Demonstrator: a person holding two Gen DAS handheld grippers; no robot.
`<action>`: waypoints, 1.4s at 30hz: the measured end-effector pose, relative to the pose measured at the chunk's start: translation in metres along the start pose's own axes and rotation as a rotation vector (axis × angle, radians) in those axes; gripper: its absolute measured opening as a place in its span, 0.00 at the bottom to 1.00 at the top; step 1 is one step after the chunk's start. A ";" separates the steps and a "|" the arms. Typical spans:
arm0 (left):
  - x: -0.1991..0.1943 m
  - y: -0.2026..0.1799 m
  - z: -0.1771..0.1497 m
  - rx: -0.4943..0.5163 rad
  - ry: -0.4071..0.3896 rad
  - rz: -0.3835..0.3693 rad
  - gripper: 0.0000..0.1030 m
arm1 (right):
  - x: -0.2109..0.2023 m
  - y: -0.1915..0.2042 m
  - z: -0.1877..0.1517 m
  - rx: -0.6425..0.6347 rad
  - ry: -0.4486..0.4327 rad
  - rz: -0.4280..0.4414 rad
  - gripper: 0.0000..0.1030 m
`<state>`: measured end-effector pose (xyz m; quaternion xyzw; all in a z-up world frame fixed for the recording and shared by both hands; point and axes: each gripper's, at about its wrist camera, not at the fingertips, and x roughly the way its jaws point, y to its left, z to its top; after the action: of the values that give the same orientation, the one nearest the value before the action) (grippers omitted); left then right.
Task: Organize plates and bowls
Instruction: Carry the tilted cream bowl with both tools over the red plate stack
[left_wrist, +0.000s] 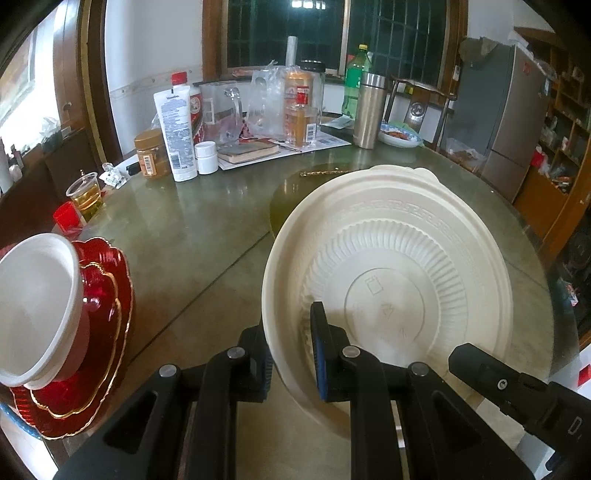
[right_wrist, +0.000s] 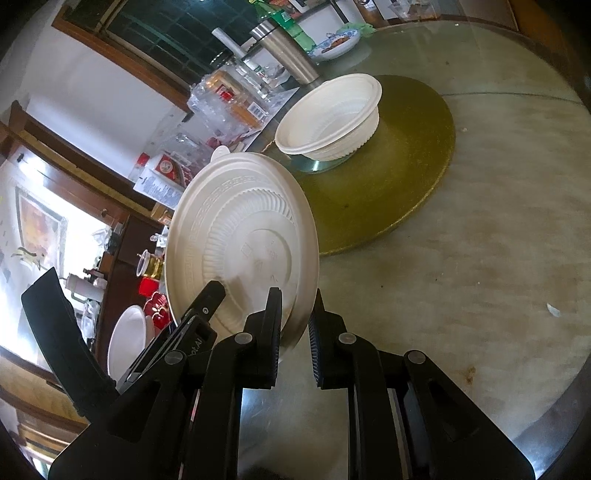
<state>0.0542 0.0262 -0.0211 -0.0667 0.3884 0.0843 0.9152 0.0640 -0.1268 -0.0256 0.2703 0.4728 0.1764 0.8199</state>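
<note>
Left wrist view, left to right, places given relative to the cream plastic plate (left_wrist: 399, 280). Far left: a white bowl (left_wrist: 37, 306) tilted on a stack of red, gold-rimmed plates (left_wrist: 107, 325) at the table (left_wrist: 207, 236) edge. Centre: the left gripper (left_wrist: 291, 354), jaws clenched on the plate's near rim, which is held tilted, underside toward the camera, above the table. Behind the plate: a gold turntable (left_wrist: 284, 195). Right wrist view: the right gripper (right_wrist: 295, 332), jaws clamped on the same plate's (right_wrist: 243, 236) rim. Beyond the plate: a white bowl (right_wrist: 332, 114) upright on the turntable (right_wrist: 399, 173).
</note>
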 end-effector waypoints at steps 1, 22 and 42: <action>-0.002 0.001 0.000 -0.001 -0.002 -0.001 0.16 | -0.001 0.001 -0.001 -0.004 -0.002 0.000 0.13; -0.057 0.059 -0.002 -0.108 -0.092 0.009 0.17 | -0.007 0.067 -0.017 -0.163 0.000 0.093 0.13; -0.095 0.163 -0.007 -0.284 -0.140 0.186 0.17 | 0.049 0.169 -0.051 -0.352 0.179 0.249 0.13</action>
<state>-0.0497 0.1744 0.0332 -0.1530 0.3124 0.2267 0.9097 0.0375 0.0480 0.0238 0.1626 0.4685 0.3792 0.7812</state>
